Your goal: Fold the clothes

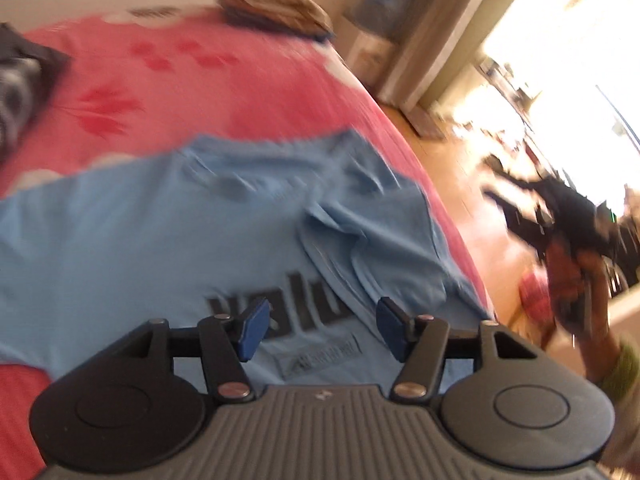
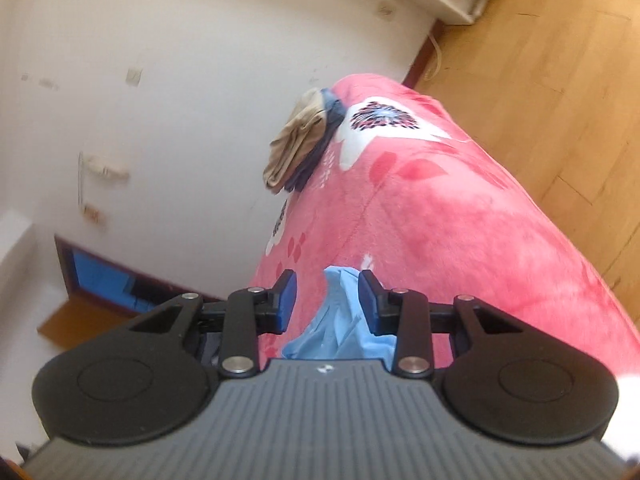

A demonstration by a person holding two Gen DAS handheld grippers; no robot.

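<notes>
Right now the light blue T-shirt point(image 1: 168, 232) lies spread across the middle of my left wrist view, dark lettering on its chest and a rumpled collar and sleeve toward the centre right, resting on a pink blanket point(image 1: 208, 92) with red and white flower prints that covers the bed. My left gripper point(image 1: 318, 330) hangs above the shirt's printed area at the bottom of the frame, its blue pads spread wide with nothing between them. In the right wrist view a bunched bit of the same blue T-shirt point(image 2: 340, 332) sits low in the centre, rising between the parted pads of my right gripper point(image 2: 326, 304); the fabric lies close to the right pad, but I cannot tell whether it touches, and the jaws are released rather than pinching. Farther up the blanket point(image 2: 460, 232), near the wall, is a folded pile of beige and dark clothes point(image 2: 300, 144). A dark patterned garment point(image 1: 20, 80) lies at the left edge of the left view. Beyond the bed are a cream wall point(image 2: 160, 60) on the upper left and a wooden floor point(image 2: 560, 60) on the upper right; a bright window point(image 1: 560, 32) glares in the left view's upper right.
</notes>
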